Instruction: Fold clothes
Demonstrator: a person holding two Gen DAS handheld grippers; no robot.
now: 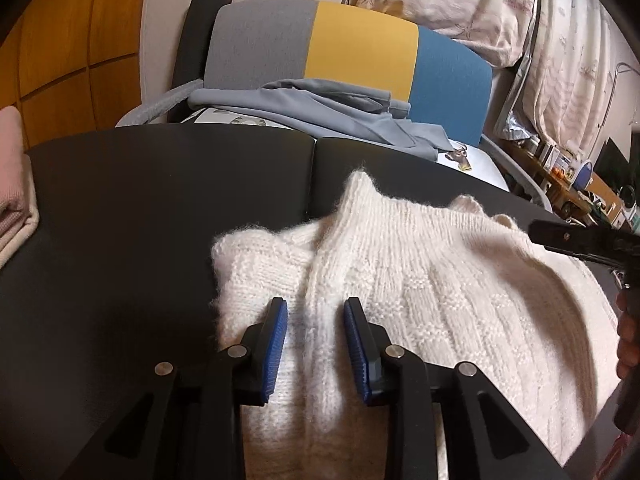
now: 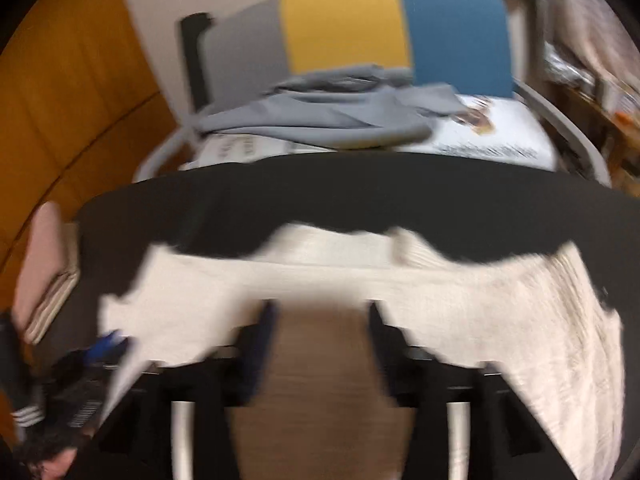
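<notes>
On the black table [image 1: 160,208], right of its middle seam, lies a cream knit sweater [image 1: 420,292], thick, soft and floppy; I judge a bunched ridge or edge grips best. The left gripper [image 1: 316,344] straddles such a ridge, jaws apart, not yet pinching. The right gripper [image 2: 322,344], blurred, seems spread wide, holding nothing.

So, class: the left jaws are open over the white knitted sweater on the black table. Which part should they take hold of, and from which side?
Probably the raised ridge of knit running up the white sweater between the left gripper pads. It already stands proud of the black table, so come straight down from above, one pad on each side, and pinch across the ridge rather than along it.
</notes>
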